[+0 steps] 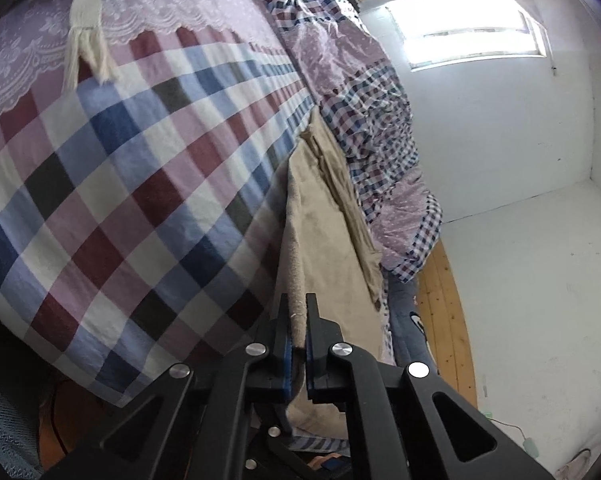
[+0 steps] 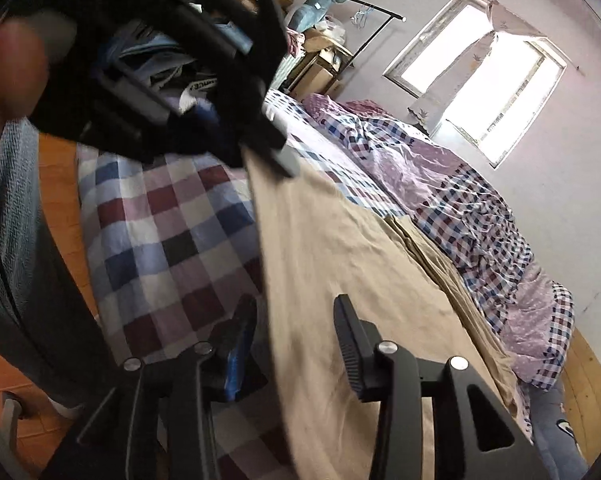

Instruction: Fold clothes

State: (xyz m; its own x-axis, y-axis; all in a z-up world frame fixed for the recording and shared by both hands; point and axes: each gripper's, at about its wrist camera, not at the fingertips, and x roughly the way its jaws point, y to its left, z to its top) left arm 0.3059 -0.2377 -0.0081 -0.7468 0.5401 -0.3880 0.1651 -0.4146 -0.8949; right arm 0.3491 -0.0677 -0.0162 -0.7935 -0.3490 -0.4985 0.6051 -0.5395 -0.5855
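Right up close, the left tongs (image 1: pixel 297 320) are clenched on the edge of the tan garment (image 1: pixel 320 240), cloth pinched between the blue pads and hanging taut from them; the right tongs (image 2: pixel 296 332) are released, jaws apart with the same tan garment (image 2: pixel 340 280) lying loose between them, pads not pressing on it. Seen from the right wrist, the left tongs (image 2: pixel 260 152) hold one corner up off the bed, so most of the cloth drapes down across the checked bedsheet (image 2: pixel 160 240); further back there's a rumpled plaid quilt (image 2: pixel 460 200) along the wall side, then the bright window (image 2: pixel 500 92).

What could go wrong, my guess: only one hand really has the fabric right now; if the left lifts more, the free side may slide and bunch, and the fold goes crooked. The right could also close on just one layer, or snag the bedsheet with it; that quilt sitting so near is a tangle risk too.
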